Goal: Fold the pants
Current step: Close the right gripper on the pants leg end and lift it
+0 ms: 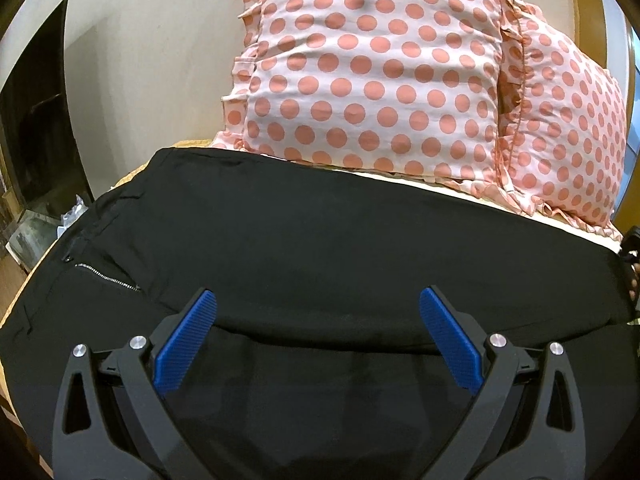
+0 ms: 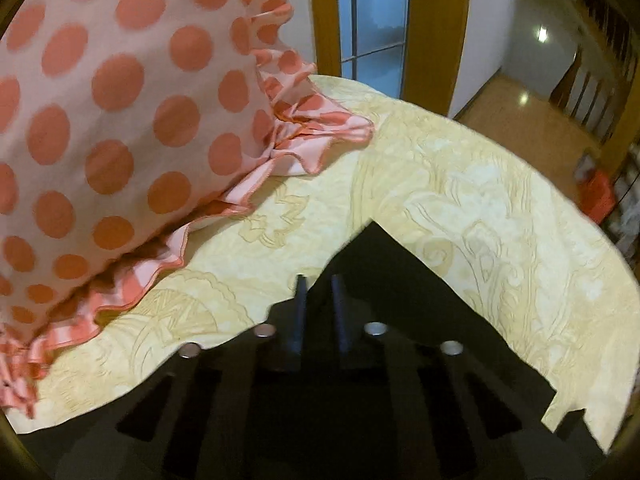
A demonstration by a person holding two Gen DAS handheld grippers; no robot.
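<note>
Black pants [image 1: 320, 248] lie folded lengthwise across the bed, with the zipper [image 1: 106, 276] and waist at the left. My left gripper [image 1: 318, 304] is open, its blue pads [image 1: 188, 340] spread wide just above the near fold of the pants, holding nothing. In the right wrist view my right gripper [image 2: 319, 288] has its two fingers nearly together, pinching a corner of the black pants [image 2: 380, 264], which juts out as a dark triangle over the bedspread. The right gripper's edge also shows in the left wrist view [image 1: 632, 256] at the far right end of the pants.
Two pink polka-dot pillows [image 1: 372, 68] with ruffled edges sit right behind the pants; one fills the left of the right wrist view [image 2: 112, 120]. The cream patterned bedspread [image 2: 460, 184] runs to the bed's edge. A wooden door frame [image 2: 436, 32] and floor lie beyond.
</note>
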